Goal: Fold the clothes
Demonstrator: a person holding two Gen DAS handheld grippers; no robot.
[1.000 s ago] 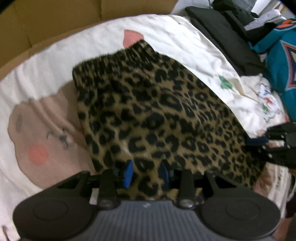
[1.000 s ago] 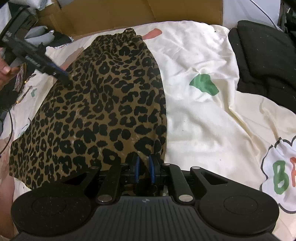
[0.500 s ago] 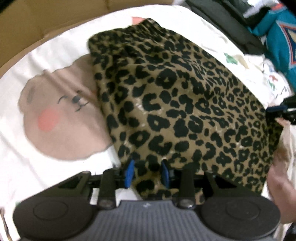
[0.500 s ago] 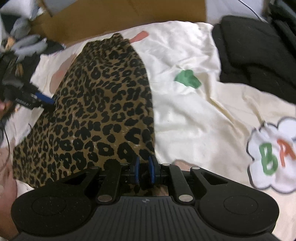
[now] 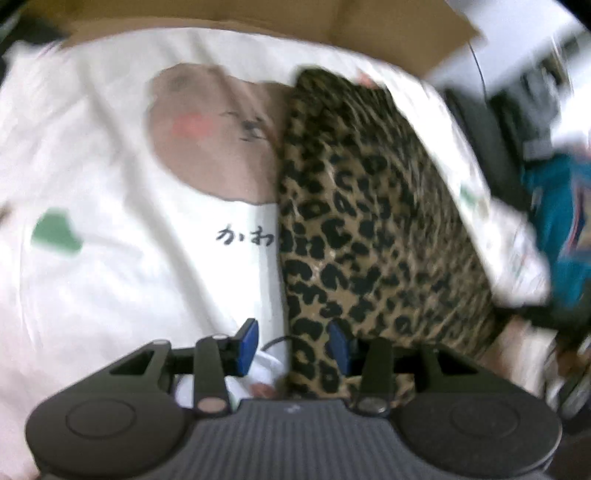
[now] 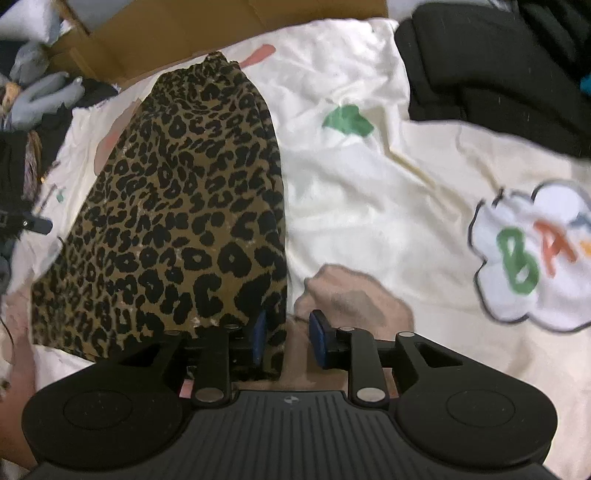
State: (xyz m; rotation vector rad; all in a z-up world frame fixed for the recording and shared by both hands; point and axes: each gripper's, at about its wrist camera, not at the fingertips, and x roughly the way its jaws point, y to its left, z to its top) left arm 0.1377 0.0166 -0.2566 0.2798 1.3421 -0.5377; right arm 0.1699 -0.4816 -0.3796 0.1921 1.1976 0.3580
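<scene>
While both sets of jaws are opening, the fold looks laid down and the hems are being let go.

Left gripper [image 5: 293, 345]: blue pads spread apart and widening; the near left edge of the leopard-print garment [image 5: 369, 229] lies between them, close against the right-hand pad, but the left pad stands clear of the cloth, so nothing is pinched. This view is blurred.

Right gripper [image 6: 286, 338]: pads parted and widening; the garment's near right corner [image 6: 271, 332] hangs just beside the left-hand pad, the other pad over bare sheet. No squeeze on the cloth shows.

Garment position: flat on the cream printed bedsheet [image 6: 369, 206], long and narrow, gathered waistband [image 6: 218, 64] at the far end, wide hem nearest the grippers. Its left edge covers part of a brown bear print [image 5: 210, 140].

Handling, as a judgement: thin, light, limp fabric; it will drape and sag rather than hold a shape, and may slide over itself when layered. Nothing fragile.

Where to take hold: the two near hem corners, pinching all layers together, or the elastic waistband, which is thicker and gives firmer purchase.

Surroundings: black clothing pile [image 6: 498, 66] far right, teal garment [image 5: 557, 229], brown cardboard [image 6: 184, 29] beyond the bed.
</scene>
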